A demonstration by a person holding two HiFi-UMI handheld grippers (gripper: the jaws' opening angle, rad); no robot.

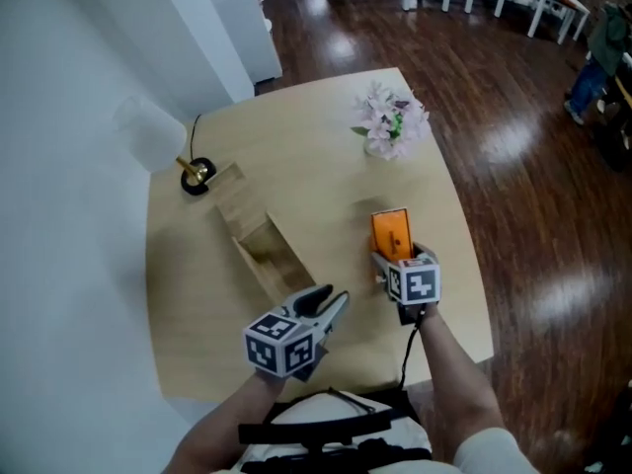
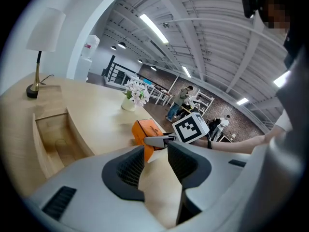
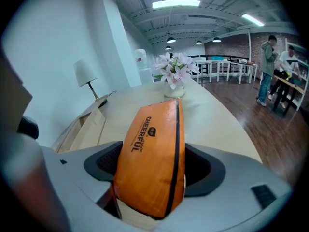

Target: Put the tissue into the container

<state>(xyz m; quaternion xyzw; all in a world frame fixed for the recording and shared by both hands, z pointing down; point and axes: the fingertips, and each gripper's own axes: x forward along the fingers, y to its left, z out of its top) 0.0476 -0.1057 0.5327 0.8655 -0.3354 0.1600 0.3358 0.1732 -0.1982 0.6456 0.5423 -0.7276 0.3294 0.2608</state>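
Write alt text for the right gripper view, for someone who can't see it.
An orange tissue pack stands between the right gripper's jaws, filling the gap, on a light wooden table. Beyond it are a vase of pale flowers, an open wooden container at left and a lamp by the white wall.

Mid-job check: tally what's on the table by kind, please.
Lamp: 1
Container: 1
Flowers: 1
Tissue pack: 1
Total: 4
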